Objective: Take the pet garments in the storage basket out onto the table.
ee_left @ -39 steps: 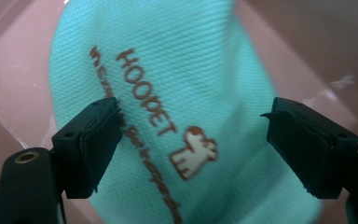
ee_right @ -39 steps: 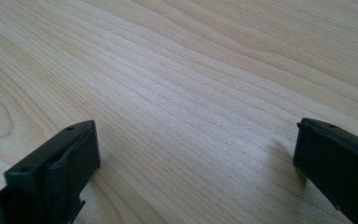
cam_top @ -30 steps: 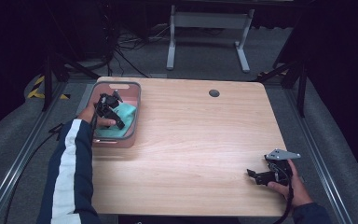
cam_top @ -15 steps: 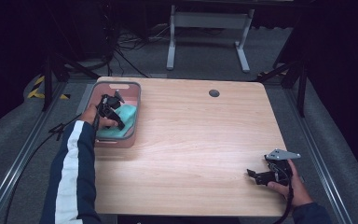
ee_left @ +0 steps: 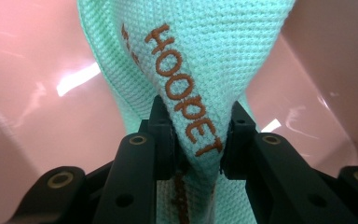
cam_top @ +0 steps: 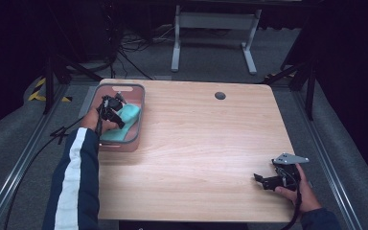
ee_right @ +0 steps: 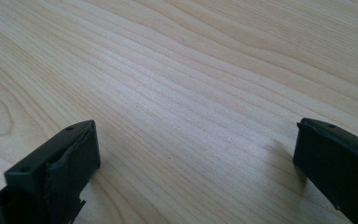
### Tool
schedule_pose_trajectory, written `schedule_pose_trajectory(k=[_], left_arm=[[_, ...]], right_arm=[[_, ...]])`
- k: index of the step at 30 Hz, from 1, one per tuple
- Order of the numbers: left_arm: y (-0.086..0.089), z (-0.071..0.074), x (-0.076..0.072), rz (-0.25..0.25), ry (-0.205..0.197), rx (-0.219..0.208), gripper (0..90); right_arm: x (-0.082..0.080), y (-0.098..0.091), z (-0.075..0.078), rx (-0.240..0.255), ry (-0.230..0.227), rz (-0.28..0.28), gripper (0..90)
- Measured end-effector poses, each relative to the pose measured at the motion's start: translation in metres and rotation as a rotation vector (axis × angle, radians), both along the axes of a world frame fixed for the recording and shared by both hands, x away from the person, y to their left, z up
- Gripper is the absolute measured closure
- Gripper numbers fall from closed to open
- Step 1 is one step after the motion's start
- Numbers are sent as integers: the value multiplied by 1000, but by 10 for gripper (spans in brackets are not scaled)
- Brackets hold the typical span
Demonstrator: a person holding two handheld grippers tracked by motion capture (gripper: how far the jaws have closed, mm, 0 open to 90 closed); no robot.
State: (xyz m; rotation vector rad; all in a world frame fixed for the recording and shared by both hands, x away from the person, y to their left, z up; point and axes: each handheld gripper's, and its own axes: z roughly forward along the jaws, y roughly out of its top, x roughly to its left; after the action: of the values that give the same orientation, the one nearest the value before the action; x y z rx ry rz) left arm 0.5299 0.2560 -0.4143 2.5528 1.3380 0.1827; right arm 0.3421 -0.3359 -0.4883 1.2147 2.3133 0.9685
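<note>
A: High view: at the left of the frame, the left hand-held gripper (cam_top: 110, 106) reaches into a pink bin (cam_top: 139, 115) at the left edge of the wooden surface (cam_top: 196, 143), onto a mint-green cloth (cam_top: 127, 120) lying inside. How far along is the job?

B: Early, by my reading. The cloth is gripped but not yet out of the bin. At lower right, the right hand-held gripper (cam_top: 268, 181) rests idle on bare wood.

A: Left gripper view?

B: Jaws clamped on a fold of the cloth (ee_left: 191, 70), orange stitched lettering running between them, pink bin wall (ee_left: 28, 93) behind.

A: Right gripper view?

B: Jaws wide apart at the bottom corners, holding nothing, above the surface (ee_right: 191, 93). Lifting and placing the cloth appear to remain.
</note>
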Motion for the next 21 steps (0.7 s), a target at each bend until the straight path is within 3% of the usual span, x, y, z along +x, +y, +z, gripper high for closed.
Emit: schedule_pose_trajectory(k=[2, 4, 15, 17, 21], left_arm=[[5, 6, -3, 20, -33, -41, 714], [7, 11, -5, 15, -55, -34, 715], [22, 44, -25, 48, -182, -115, 718], [25, 49, -28, 57, -205, -148, 719], [30, 60, -35, 58, -245, -164, 720]], right_arm=[[0, 0, 0, 0, 0, 0, 7], [0, 0, 0, 0, 0, 0, 7], [0, 0, 0, 0, 0, 0, 7], [0, 0, 0, 0, 0, 0, 7], [0, 0, 0, 0, 0, 0, 7]])
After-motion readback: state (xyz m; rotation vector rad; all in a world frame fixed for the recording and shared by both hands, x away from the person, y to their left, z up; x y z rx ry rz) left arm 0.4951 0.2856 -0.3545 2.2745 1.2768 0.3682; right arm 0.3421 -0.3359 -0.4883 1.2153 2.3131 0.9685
